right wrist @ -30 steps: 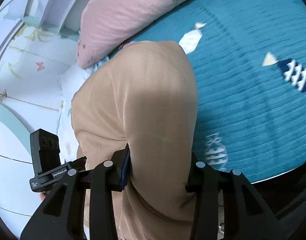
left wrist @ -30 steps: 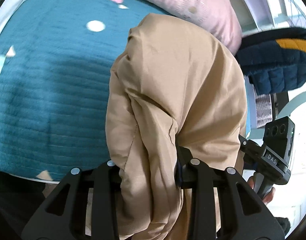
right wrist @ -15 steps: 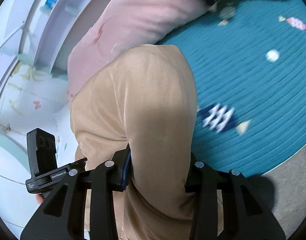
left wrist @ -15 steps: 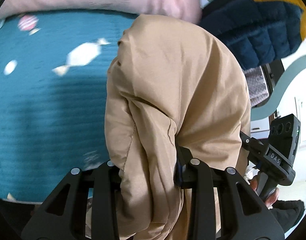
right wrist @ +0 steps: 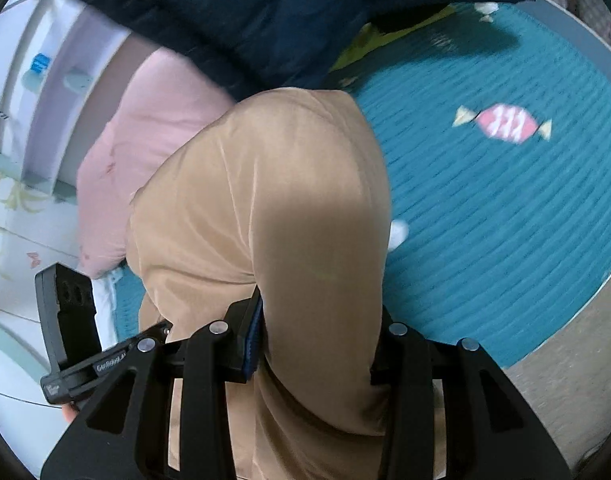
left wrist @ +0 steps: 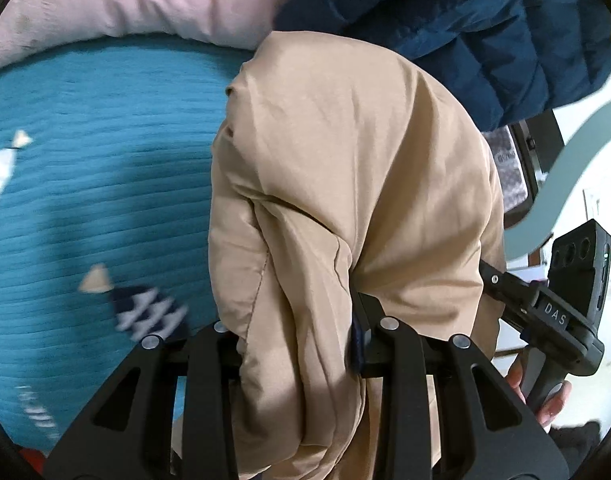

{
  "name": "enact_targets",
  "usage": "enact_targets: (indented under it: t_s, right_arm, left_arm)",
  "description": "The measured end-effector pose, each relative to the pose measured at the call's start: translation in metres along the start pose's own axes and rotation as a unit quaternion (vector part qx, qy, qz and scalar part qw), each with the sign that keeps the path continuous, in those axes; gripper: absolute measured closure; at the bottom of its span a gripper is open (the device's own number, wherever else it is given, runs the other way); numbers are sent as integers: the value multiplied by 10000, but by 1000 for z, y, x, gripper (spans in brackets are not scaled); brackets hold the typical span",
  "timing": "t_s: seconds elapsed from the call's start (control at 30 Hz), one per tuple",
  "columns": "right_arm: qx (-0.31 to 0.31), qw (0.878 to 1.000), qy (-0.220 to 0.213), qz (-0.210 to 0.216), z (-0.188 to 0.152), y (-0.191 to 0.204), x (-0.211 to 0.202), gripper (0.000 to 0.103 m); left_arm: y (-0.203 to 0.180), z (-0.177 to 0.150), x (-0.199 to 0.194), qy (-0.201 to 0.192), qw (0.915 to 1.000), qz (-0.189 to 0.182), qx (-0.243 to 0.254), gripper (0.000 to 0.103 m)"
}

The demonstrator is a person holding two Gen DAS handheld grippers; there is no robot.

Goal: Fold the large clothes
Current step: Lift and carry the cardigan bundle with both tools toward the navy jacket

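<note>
A tan garment (left wrist: 345,184) is bunched into a thick bundle and held up above the teal bed cover (left wrist: 97,200). My left gripper (left wrist: 297,344) is shut on one part of it; the cloth fills the space between the fingers and hides their tips. My right gripper (right wrist: 317,340) is shut on another part of the same tan garment (right wrist: 273,208), which drapes over and hides its fingertips. The other gripper's body shows at the right of the left wrist view (left wrist: 561,304) and at the left of the right wrist view (right wrist: 69,320).
The teal cover (right wrist: 485,220) has candy and fish prints. A pink pillow (left wrist: 137,4) lies at its far edge, also in the right wrist view (right wrist: 137,152). A dark navy quilted jacket (left wrist: 485,28) lies by the pillow. White shelves (right wrist: 33,80) stand behind.
Both grippers, still holding the tan garment, have swung across the bed toward the pillow and the navy jacket, which now fill the upper part of both views.
</note>
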State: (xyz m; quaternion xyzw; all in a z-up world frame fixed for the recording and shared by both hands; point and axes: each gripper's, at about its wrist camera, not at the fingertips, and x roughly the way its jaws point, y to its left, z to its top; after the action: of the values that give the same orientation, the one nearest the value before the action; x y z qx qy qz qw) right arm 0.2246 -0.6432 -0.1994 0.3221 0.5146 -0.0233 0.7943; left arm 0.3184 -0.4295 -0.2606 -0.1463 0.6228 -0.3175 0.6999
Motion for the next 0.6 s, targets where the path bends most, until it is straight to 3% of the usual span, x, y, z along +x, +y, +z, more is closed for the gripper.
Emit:
enact_targets:
  t_s: [0.13,0.27,0.4,0.5,0.57,0.6]
  right_arm:
    - [-50,9994,222,-246,33,-36,19,67]
    - [24,9979,518,-388,50,-75,53,67]
    - [48,9961,551,-687,61,-105,83,65]
    - [262,9944,596,-833,63,-130,98,61]
    - [220,9941,514,-928,64,-137,99,58]
    - [226,9937,492,-983,64,-140,99,57]
  left_arm:
    - [-14,13,53,84,9999,55,-79,71]
    - [-2,17,103,264,9989,50,-386,71]
    - [12,19,148,131,9982,-85,-581,69]
    - [20,20,164,49,9973,-108,-726,56]
    - [20,21,172,-50,9977,53,-679,33]
    - [21,20,174,-76,9979,105,-639,30]
